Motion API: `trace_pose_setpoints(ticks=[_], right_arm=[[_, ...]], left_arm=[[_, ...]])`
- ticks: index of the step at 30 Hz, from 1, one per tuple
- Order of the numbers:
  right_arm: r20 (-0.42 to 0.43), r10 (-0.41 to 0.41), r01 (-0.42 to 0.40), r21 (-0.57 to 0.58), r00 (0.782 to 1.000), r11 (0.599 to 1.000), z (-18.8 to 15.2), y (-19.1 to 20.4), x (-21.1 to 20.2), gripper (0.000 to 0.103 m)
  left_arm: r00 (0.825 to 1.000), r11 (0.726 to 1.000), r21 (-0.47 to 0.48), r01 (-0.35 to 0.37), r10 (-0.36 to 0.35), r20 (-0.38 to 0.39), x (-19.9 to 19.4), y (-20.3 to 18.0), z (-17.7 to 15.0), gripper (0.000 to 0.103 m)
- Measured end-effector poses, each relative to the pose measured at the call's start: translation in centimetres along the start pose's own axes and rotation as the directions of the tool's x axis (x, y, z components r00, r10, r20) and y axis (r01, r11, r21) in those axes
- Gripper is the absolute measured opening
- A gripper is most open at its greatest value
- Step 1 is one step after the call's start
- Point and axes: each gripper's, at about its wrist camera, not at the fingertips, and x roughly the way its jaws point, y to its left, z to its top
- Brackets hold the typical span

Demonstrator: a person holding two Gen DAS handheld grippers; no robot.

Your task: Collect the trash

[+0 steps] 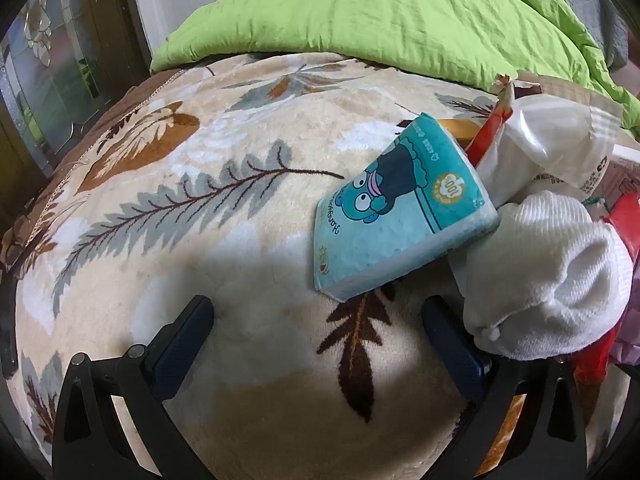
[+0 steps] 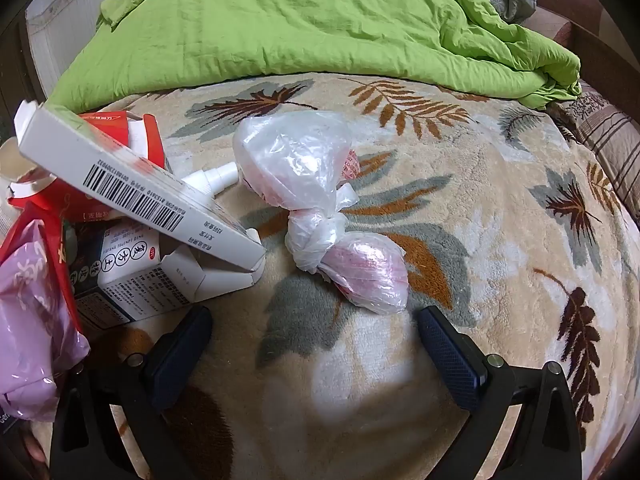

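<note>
The picking up looks like it has not begun, because all the trash lies loose on the soft cream blanket with brown and grey leaf shapes (image 2: 460,240), and no bin or bag to put it in shows in either view. The left gripper (image 1: 318,334) hangs over the blanket with its jaws wide apart and nothing between them. Just past it lies a teal tissue pack with a cartoon face (image 1: 400,216), touching a rolled white cloth (image 1: 548,276). The right gripper (image 2: 316,334) is spread wide and empty too, and the knotted clear plastic bag with pink stuff inside (image 2: 320,216) sits just beyond it. A long white box with a barcode (image 2: 140,188) leans on other boxes beside that bag. The blanket on the bag's far side from the boxes is bare, so there is room to move. The crumpled green quilt (image 2: 320,20) is heaped behind the bag.
</note>
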Motion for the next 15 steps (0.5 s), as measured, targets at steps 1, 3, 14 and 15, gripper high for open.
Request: trace_pose_setpoints(ticks=[1,3,14,15], right_arm=[[0.000,-0.001,0.001,0.000,1.000,1.000,0.0,0.0,0.0,0.103],[-0.001,-0.001,0.001,-0.001,1.000,1.000,0.0,0.0,0.0,0.103],[-0.011,-0.006,0.005,-0.013,1.000,1.000,0.4,0.2,-0.1,0.103],[-0.019,0.014,-0.015,-0.023,1.000,1.000,0.4,0.0,-0.3,0.103]], left_arm=[[1.000,1.000,0.009,0.002,-0.002,0.005,-0.1,-0.1,-0.1,0.103],[1.000,1.000,-0.009,0.022,-0.022,0.008,-0.2,0.4,-0.3,0.103],[0.996,0.983,-0.159,0.090,-0.090,0.008,-1.7,2.5,0.5,0.103],[0.995,0.978,-0.185,0.100,-0.097,0.026,-2.0,2.9,0.7,0.103]])
